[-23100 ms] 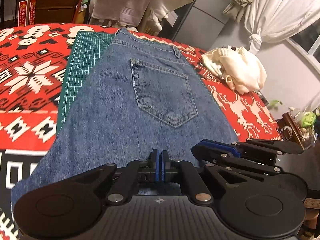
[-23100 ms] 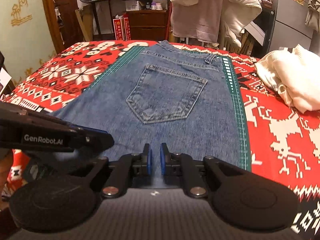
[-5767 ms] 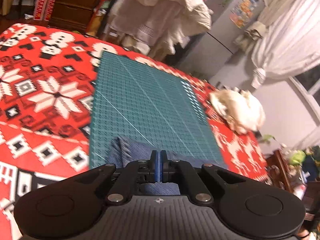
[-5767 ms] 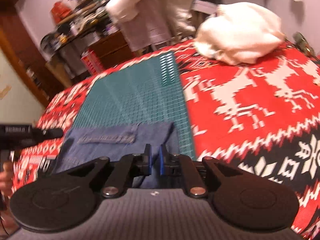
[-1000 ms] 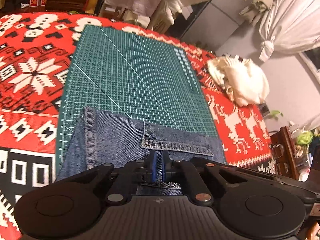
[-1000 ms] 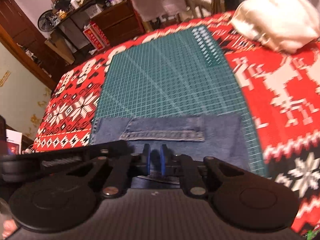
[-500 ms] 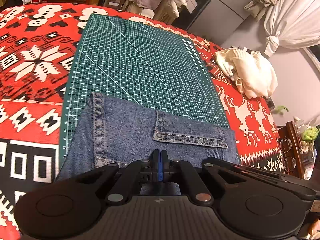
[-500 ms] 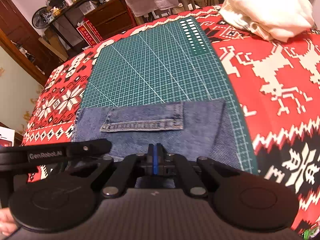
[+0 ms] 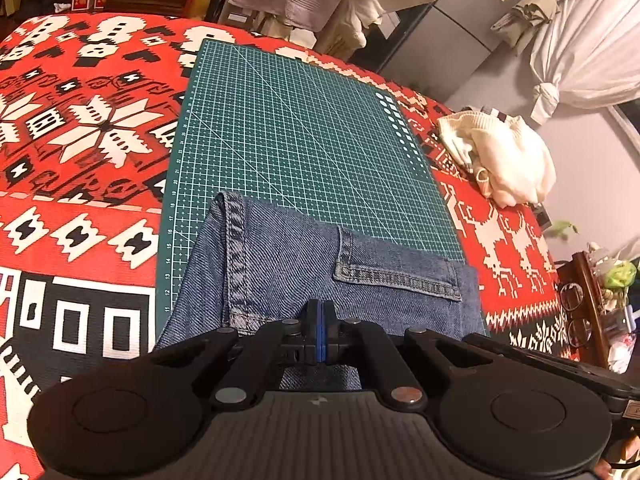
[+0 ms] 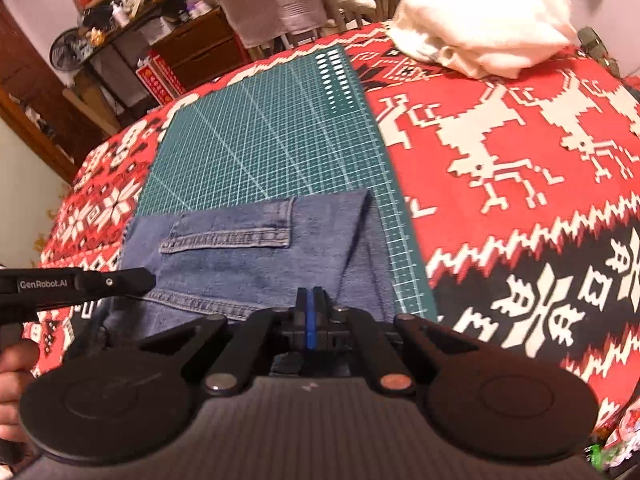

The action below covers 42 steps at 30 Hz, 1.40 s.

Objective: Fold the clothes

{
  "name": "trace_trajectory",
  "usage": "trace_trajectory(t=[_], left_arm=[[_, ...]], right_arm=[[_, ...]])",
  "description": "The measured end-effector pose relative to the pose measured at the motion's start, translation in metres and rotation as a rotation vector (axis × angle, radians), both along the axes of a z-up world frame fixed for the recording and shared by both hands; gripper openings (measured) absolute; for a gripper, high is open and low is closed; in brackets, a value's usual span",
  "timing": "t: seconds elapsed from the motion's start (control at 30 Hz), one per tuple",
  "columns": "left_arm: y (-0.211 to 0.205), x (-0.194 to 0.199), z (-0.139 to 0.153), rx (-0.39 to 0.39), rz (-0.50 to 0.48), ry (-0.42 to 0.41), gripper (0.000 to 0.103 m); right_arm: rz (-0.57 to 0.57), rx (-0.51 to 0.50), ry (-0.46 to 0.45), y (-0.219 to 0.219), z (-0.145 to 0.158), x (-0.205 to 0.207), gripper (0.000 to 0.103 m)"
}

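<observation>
Blue jeans (image 9: 300,256), folded into a short stack with a back pocket facing up, lie on the near end of a green cutting mat (image 9: 300,140). My left gripper (image 9: 320,320) is shut at the stack's near edge, with denim showing above and below its blue pads. In the right wrist view the jeans (image 10: 240,264) show a diagonal fold at their right side. My right gripper (image 10: 308,308) is shut on that same near edge, further right. The left gripper's body (image 10: 80,282) reaches in from the left, held by a hand (image 10: 12,380).
The mat (image 10: 260,140) lies on a red, white and black patterned blanket (image 9: 80,140). A crumpled white garment (image 9: 500,160) sits at the far right of the blanket. Beyond the bed are dressers, hanging clothes and a side table with eyeglasses (image 9: 572,300).
One second ago both grippers' fingers stood slightly apart over the jeans' near edge; now both are shut there. The right view has tilted and shifted a little.
</observation>
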<state>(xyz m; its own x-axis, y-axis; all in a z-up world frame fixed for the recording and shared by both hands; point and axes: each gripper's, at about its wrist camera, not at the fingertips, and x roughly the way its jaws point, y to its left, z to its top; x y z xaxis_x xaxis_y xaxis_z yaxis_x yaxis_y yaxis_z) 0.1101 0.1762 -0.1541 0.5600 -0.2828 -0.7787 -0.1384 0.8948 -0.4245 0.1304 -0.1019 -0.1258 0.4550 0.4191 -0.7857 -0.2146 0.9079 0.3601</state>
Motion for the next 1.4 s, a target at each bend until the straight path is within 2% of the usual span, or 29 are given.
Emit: trace_trajectory(t=[0.03, 0.07, 0.27, 0.43, 0.57, 0.67, 0.83, 0.93, 1.1, 1.4], left_arm=[[0.001, 0.001, 0.002, 0.011, 0.010, -0.002, 0.002], [0.001, 0.002, 0.005, 0.024, 0.021, -0.006, 0.002], [0.010, 0.021, 0.011, -0.025, 0.029, -0.024, 0.003], [0.008, 0.035, 0.000, 0.000, 0.025, 0.016, 0.003], [0.014, 0.033, -0.008, -0.009, 0.032, 0.020, 0.003], [0.019, 0.031, -0.008, -0.029, 0.044, 0.022, 0.003], [0.018, 0.031, -0.005, 0.011, 0.048, 0.013, 0.003], [0.013, 0.035, -0.004, 0.043, 0.044, 0.009, 0.003], [0.009, 0.040, -0.003, 0.076, 0.044, 0.007, 0.003], [0.017, 0.042, -0.005, 0.026, 0.060, 0.004, 0.003]], right_arm=[[-0.010, 0.005, 0.005, -0.003, 0.002, 0.001, 0.004], [-0.014, 0.009, 0.000, -0.005, 0.005, 0.002, 0.004], [-0.028, 0.064, -0.056, -0.008, 0.025, 0.016, 0.004], [-0.031, 0.044, -0.016, 0.008, 0.008, 0.038, 0.004], [-0.036, 0.029, -0.011, 0.009, -0.010, 0.043, 0.000], [-0.041, 0.029, -0.007, 0.005, -0.011, 0.044, 0.000], [-0.057, -0.026, -0.035, 0.006, -0.004, 0.040, 0.001], [-0.058, -0.010, -0.057, 0.006, 0.006, 0.039, 0.002], [-0.058, -0.010, -0.044, 0.011, 0.000, 0.050, 0.002], [-0.044, -0.002, -0.053, 0.014, 0.001, 0.050, 0.000]])
